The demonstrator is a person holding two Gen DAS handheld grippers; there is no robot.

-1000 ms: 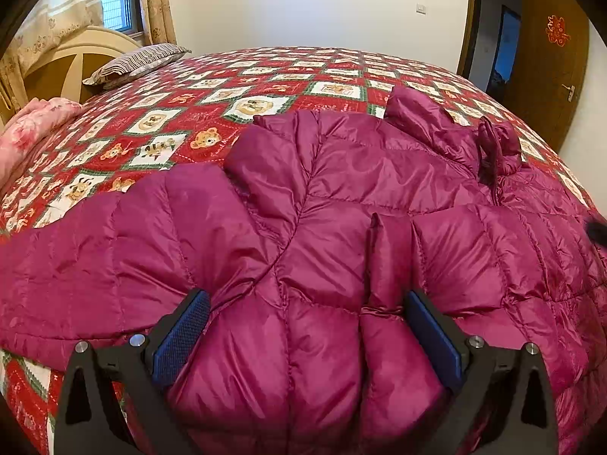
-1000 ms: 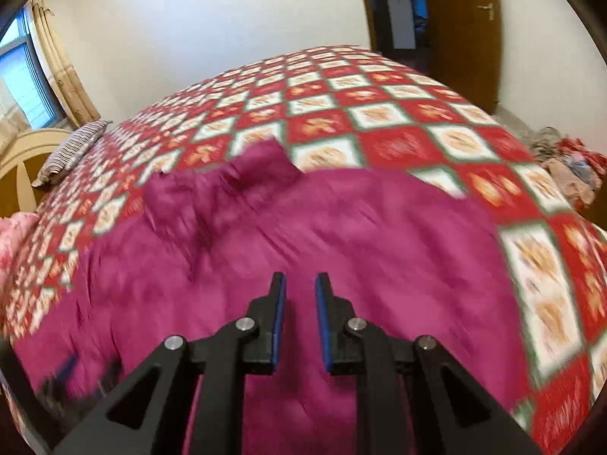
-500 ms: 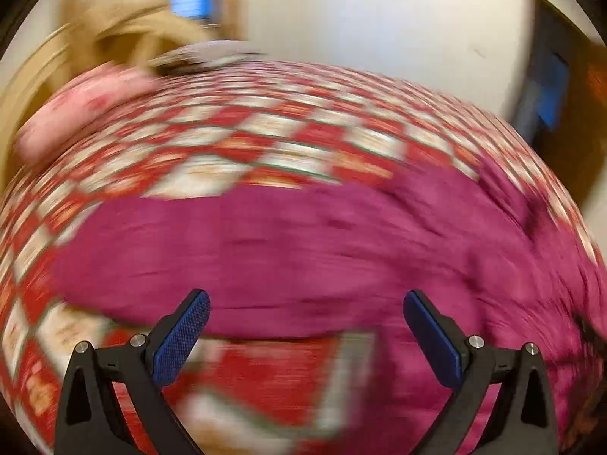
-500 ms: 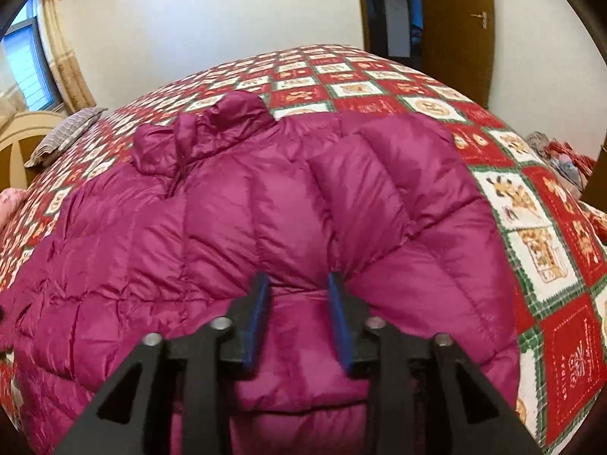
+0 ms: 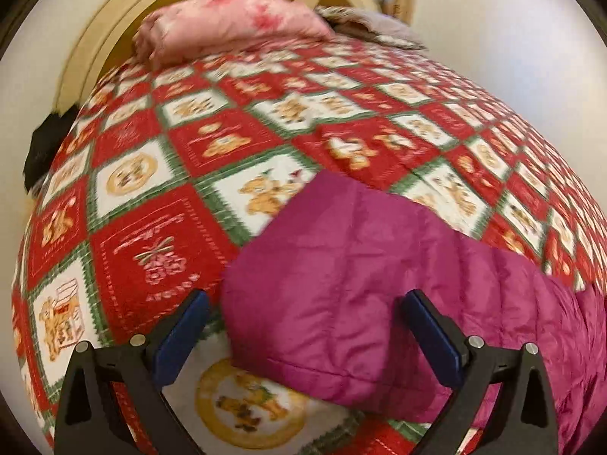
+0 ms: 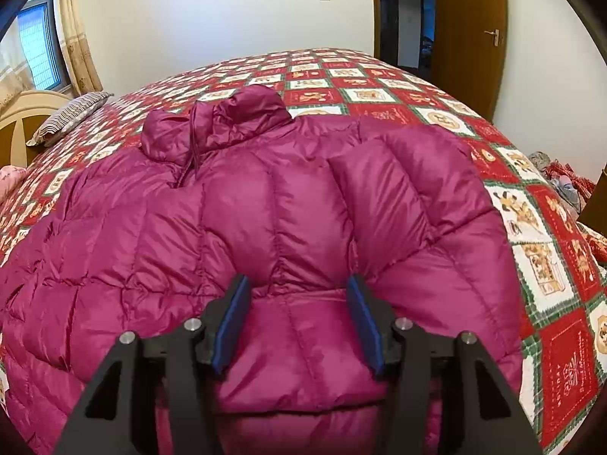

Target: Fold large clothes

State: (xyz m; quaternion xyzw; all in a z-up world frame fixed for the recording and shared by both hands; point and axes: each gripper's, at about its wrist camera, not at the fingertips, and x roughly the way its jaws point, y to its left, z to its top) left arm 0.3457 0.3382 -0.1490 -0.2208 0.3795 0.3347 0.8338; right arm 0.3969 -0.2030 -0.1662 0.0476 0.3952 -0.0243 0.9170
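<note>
L gripper (image 5: 303,326) swung off 1 jacket (image 6: 288,227); R gripper (image 6: 297,318) opened.

Magenta quilted down jacket (image 6: 280,227), its surface glossy and stitched into puffed panels, with the sleeve end (image 5: 341,288) the same magenta, shown on a bedspread (image 5: 197,151) patterned in a diagonal check of red and white squares edged in green, the squares carrying tan bear and ornament motifs. Both the left gripper (image 5: 303,337) and the right gripper (image 6: 299,322) are black with blue finger pads (image 6: 231,322). At the cream headboard (image 5: 98,38) lie a pink mottled pillow (image 5: 231,19) and a grey-and-white striped pillow (image 6: 70,115); walls are white, the door (image 6: 470,34) brown with a red emblem, the curtain (image 6: 77,38) beige with a faint pattern.
</note>
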